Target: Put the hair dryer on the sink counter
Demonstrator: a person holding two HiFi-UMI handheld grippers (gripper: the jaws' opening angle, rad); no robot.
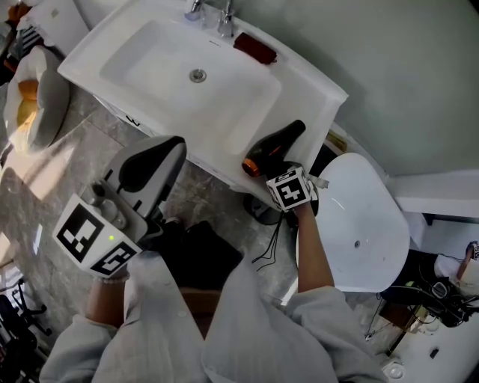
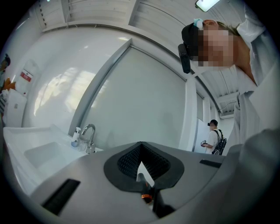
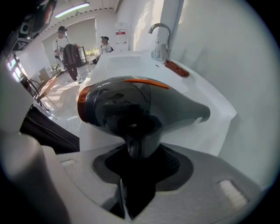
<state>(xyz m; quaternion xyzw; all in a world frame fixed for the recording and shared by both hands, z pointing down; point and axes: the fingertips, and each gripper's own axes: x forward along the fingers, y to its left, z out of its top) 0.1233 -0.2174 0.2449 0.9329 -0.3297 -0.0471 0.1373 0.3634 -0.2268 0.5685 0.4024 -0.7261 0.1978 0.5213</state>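
The black hair dryer with an orange ring round its nozzle lies across the right front corner of the white sink counter. My right gripper is shut on its handle from below. The right gripper view has the dryer body just over the counter edge, its handle running down between the jaws of the right gripper. My left gripper hangs in front of the sink, jaws together and nothing in them; the left gripper points at the wall.
A basin, a faucet and a red item take up the counter's back. A white toilet lid stands right of the sink. A black cable hangs down to the floor. People stand far off.
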